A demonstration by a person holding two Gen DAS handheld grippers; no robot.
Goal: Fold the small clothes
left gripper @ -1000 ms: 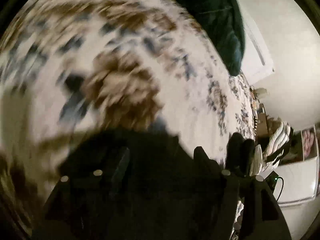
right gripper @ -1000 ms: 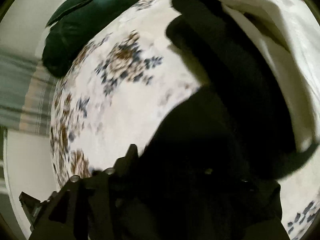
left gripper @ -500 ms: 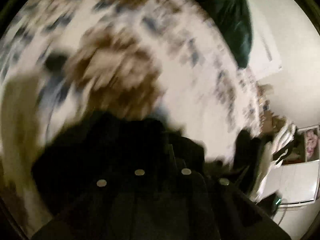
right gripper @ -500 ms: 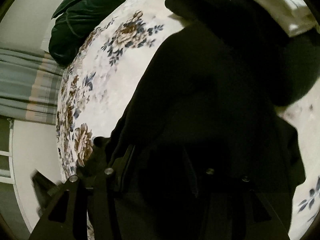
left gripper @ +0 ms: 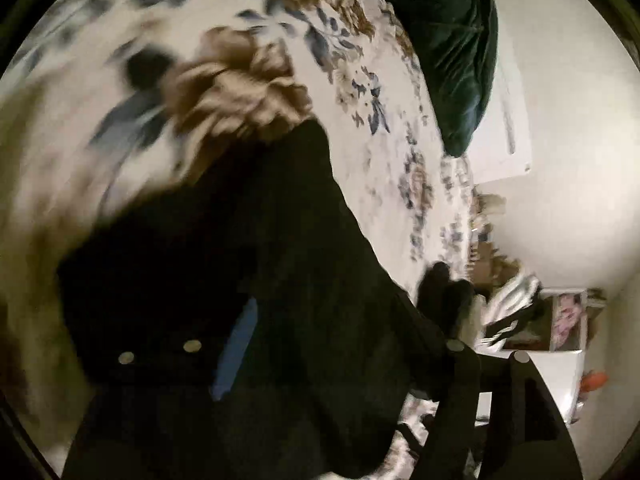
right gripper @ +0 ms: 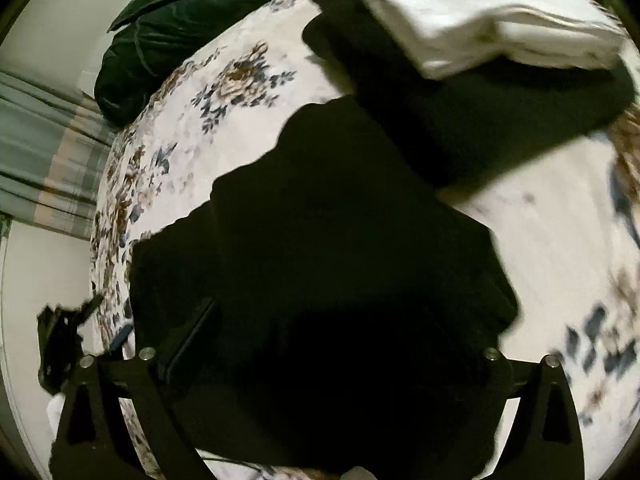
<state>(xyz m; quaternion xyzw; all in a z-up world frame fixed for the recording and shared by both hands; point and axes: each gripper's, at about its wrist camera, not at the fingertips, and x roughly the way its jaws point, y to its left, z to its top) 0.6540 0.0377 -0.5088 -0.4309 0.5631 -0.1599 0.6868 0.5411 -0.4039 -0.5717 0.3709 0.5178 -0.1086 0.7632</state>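
Observation:
A small black garment (right gripper: 340,216) lies on the floral bedspread (right gripper: 248,80) and fills the middle of the right wrist view. My right gripper (right gripper: 320,320) is over it with its jaws spread wide; its fingertips are lost against the black cloth. In the left wrist view the same black garment (left gripper: 248,240) covers the lower centre. My left gripper (left gripper: 304,320) has its jaws apart, with a blue finger pad (left gripper: 236,352) showing against the cloth. The view is blurred by motion.
A folded white garment (right gripper: 480,20) lies on a black one (right gripper: 500,108) at the upper right. A dark green pillow (right gripper: 176,28) sits at the bed's far end, also in the left wrist view (left gripper: 452,40). A pile of clothes (left gripper: 508,304) lies past the bed's edge.
Both grippers have opened wide. The black garment now lies flatter on the bedspread, and the right view has pulled back so more of the white folded garment shows.

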